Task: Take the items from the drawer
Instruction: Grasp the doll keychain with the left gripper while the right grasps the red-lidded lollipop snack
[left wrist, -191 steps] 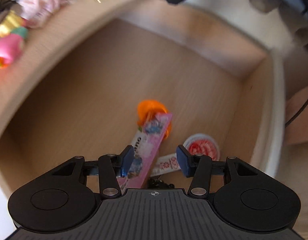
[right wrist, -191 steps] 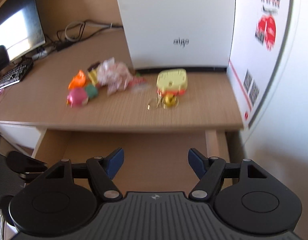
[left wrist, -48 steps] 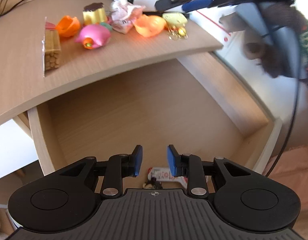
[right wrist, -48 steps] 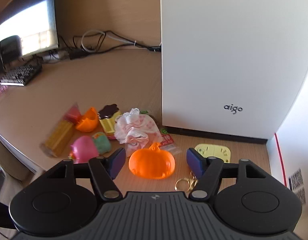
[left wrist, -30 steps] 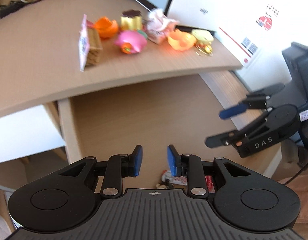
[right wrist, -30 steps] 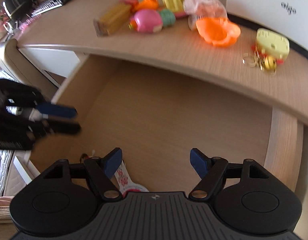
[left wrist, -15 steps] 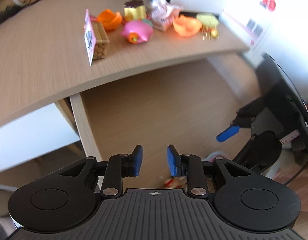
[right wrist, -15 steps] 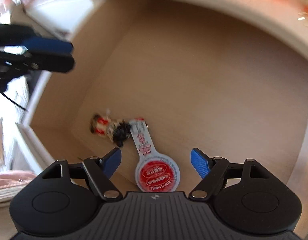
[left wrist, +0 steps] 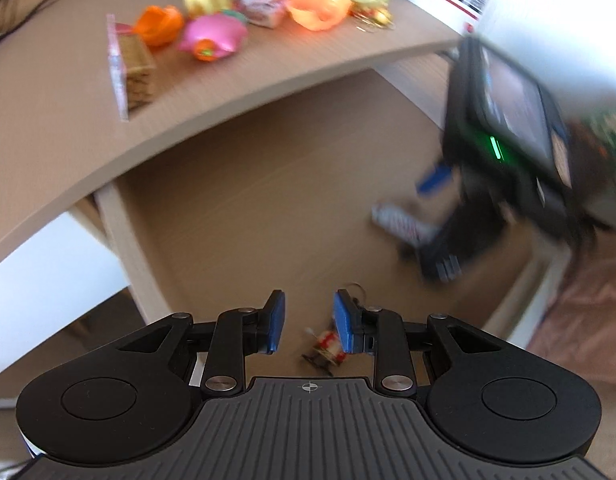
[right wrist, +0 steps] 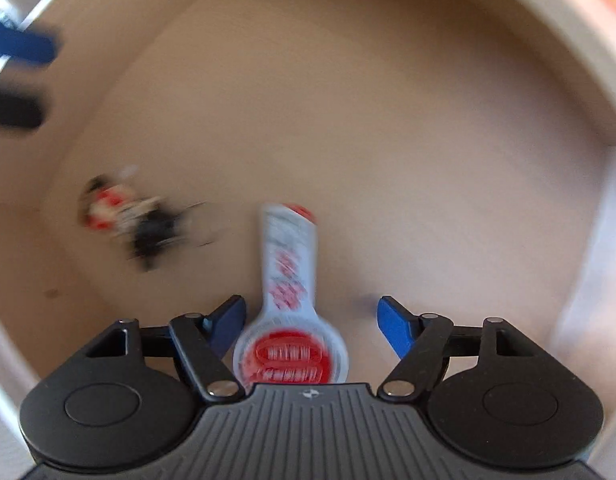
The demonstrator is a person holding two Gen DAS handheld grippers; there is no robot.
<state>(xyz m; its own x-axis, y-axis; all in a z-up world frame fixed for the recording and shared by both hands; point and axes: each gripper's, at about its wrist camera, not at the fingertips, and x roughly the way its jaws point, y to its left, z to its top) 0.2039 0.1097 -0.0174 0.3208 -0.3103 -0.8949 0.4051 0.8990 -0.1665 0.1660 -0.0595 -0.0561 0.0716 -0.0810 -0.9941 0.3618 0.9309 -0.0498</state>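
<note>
- Right wrist view looks straight down into the drawer (right wrist: 347, 100): the right gripper (right wrist: 309, 322) is spread, jaws closing, around the round end of a white-and-red tag (right wrist: 290, 280) lying flat, pads not touching it.
- Beside it lies a small red-and-black charm (right wrist: 128, 216), too blurred to identify.
- Left gripper (left wrist: 306, 326) is narrowly parted, empty, above that charm.
- Beyond, the wooden desktop (left wrist: 68, 120) holds bright toys (left wrist: 212, 36); the white box behind is cut off.
</note>
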